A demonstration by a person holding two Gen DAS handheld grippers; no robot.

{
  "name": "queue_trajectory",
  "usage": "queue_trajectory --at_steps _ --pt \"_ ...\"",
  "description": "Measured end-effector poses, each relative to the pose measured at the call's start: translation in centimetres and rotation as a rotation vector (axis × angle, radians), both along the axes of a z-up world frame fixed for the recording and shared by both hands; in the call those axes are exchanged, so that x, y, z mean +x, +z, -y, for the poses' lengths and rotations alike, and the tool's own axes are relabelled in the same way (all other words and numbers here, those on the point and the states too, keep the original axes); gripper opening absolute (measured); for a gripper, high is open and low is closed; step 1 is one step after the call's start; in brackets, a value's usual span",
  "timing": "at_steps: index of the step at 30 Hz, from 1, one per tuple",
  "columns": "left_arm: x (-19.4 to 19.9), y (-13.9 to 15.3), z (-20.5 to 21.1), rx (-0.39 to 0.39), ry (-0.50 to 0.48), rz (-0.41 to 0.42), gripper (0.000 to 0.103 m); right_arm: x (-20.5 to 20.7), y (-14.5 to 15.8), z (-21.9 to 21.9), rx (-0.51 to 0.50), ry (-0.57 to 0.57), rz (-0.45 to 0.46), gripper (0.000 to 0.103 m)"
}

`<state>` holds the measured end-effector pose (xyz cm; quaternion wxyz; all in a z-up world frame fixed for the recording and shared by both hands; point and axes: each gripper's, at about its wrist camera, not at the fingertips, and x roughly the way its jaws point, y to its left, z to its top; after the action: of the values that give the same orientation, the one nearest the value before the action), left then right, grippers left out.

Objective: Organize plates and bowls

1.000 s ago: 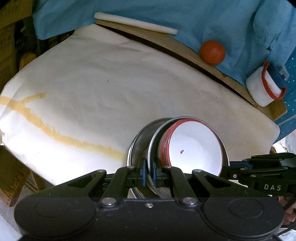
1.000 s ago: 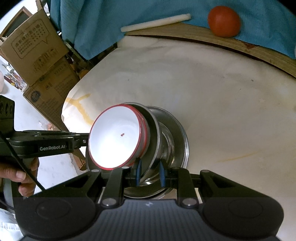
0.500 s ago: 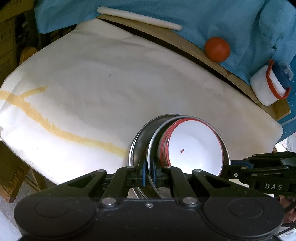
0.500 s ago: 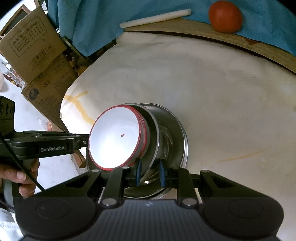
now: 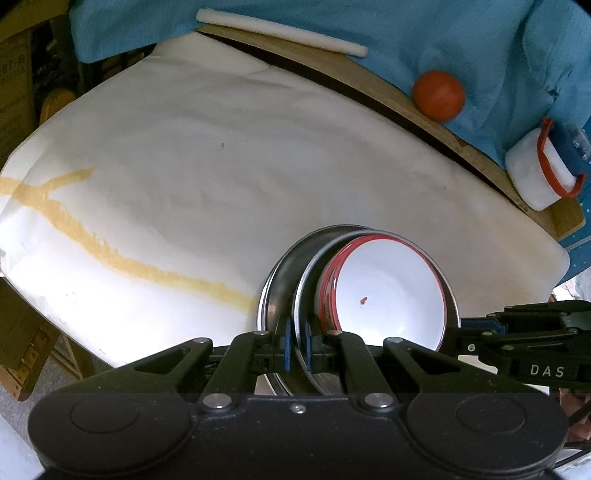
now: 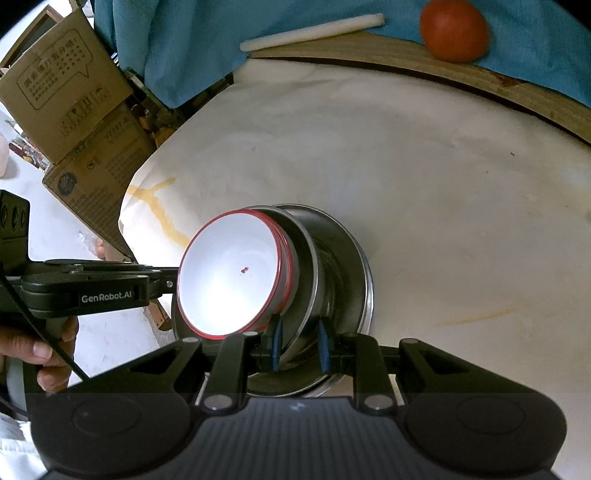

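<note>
A stack of white bowls with red rims [image 5: 384, 291] [image 6: 229, 280] sits in a tilted steel plate [image 5: 306, 280] [image 6: 303, 266]. That plate leans inside a deeper steel bowl [image 5: 275, 284] [image 6: 351, 273] on the white paper. My left gripper [image 5: 297, 345] is shut on the steel plate's near rim. In the right wrist view it reaches in from the left, its tips hidden behind the white bowls. My right gripper [image 6: 300, 345] clamps the plate's opposite rim, one pad on each side of it. In the left wrist view its black fingers [image 5: 476, 332] meet the plate's right edge.
A tomato [image 5: 438, 95] [image 6: 454, 31] and a white stick [image 5: 280, 31] lie on blue cloth beyond the wooden board edge [image 6: 480, 79]. A white container with a red band [image 5: 535, 173] stands at the far right. Cardboard boxes [image 6: 74, 92] stand off the table's left. A hand [image 6: 40, 354] holds the left gripper.
</note>
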<state>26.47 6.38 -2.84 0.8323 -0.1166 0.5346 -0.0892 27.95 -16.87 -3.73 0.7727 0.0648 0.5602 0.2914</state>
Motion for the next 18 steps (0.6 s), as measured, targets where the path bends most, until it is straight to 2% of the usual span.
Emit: queue_trajectory --at_steps 18 --pt "0.30 -0.33 0.39 0.011 -0.002 -0.009 0.007 0.13 -0.36 -0.07 -0.010 0.002 -0.017 0.023"
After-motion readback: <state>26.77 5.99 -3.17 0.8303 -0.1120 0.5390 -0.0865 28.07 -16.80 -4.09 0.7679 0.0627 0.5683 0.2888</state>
